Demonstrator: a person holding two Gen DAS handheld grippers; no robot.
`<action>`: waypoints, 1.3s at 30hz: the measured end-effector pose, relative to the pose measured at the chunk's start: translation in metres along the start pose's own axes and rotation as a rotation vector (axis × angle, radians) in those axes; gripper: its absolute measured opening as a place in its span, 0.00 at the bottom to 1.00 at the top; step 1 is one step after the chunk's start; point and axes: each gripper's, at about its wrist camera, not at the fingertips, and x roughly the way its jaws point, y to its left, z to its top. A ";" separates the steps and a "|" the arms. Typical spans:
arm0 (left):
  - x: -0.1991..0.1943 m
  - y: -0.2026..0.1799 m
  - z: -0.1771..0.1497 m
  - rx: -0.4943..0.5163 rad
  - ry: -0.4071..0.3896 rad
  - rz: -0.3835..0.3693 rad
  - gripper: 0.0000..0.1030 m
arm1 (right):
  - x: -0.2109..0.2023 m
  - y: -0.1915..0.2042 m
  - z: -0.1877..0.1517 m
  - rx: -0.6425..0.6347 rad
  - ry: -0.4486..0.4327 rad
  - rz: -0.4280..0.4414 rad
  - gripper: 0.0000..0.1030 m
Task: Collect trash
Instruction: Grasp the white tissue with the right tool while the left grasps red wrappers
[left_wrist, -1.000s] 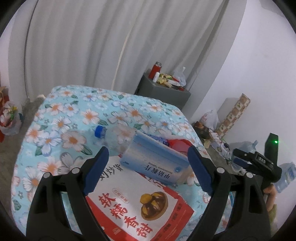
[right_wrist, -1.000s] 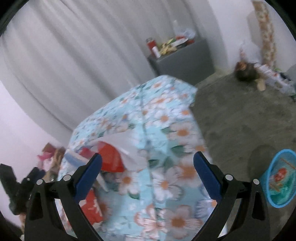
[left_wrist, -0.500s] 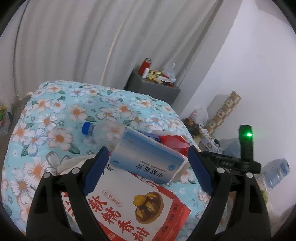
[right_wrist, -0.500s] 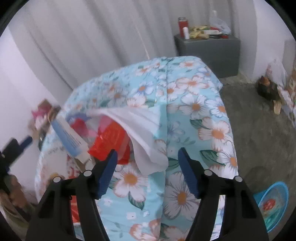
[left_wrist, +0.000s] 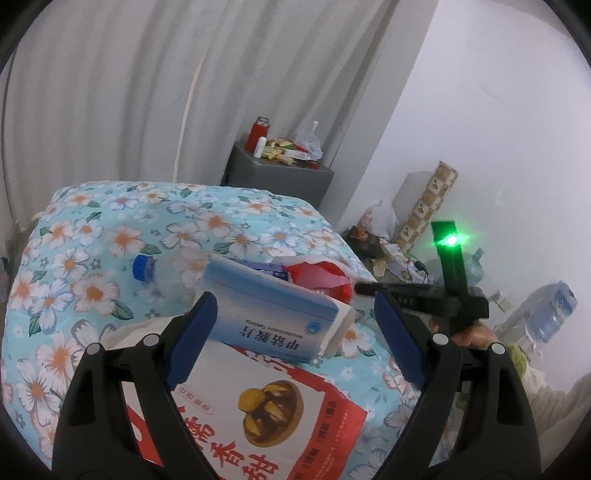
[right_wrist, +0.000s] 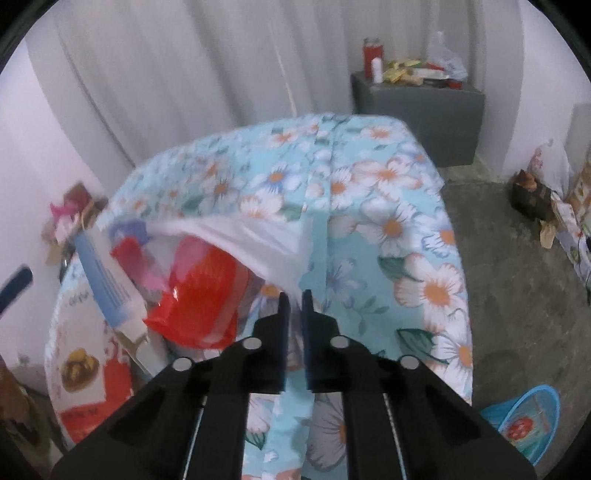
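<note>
Trash lies on a floral-covered table (left_wrist: 110, 236): a blue and white medicine box (left_wrist: 269, 317), a red and white snack bag (left_wrist: 258, 413), a clear bottle with a blue cap (left_wrist: 147, 267), a red wrapper (left_wrist: 317, 277). My left gripper (left_wrist: 291, 343) is open and empty, its fingers either side of the box. My right gripper (right_wrist: 293, 302) is shut on the lower corner of a white tissue (right_wrist: 258, 240) that lies over the red wrapper (right_wrist: 203, 291). The right gripper's body shows in the left wrist view (left_wrist: 424, 295).
A grey cabinet (right_wrist: 421, 114) with a red flask and clutter stands by the curtain. A blue basket (right_wrist: 528, 417) sits on the floor at the right. Bags and boxes (right_wrist: 546, 206) line the right wall. Water jugs (left_wrist: 550, 310) stand on the floor.
My right gripper has moved in to the white tissue and shut on its corner. My left gripper has drifted only slightly and stays open.
</note>
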 end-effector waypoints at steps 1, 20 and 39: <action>0.000 -0.002 0.000 0.008 0.003 0.000 0.80 | -0.006 -0.002 0.001 0.017 -0.025 0.004 0.05; 0.018 -0.072 -0.007 0.195 0.046 -0.051 0.80 | -0.094 -0.072 -0.051 0.341 -0.219 0.144 0.05; 0.121 -0.154 -0.016 0.471 0.221 0.033 0.49 | -0.089 -0.119 -0.087 0.478 -0.219 0.211 0.05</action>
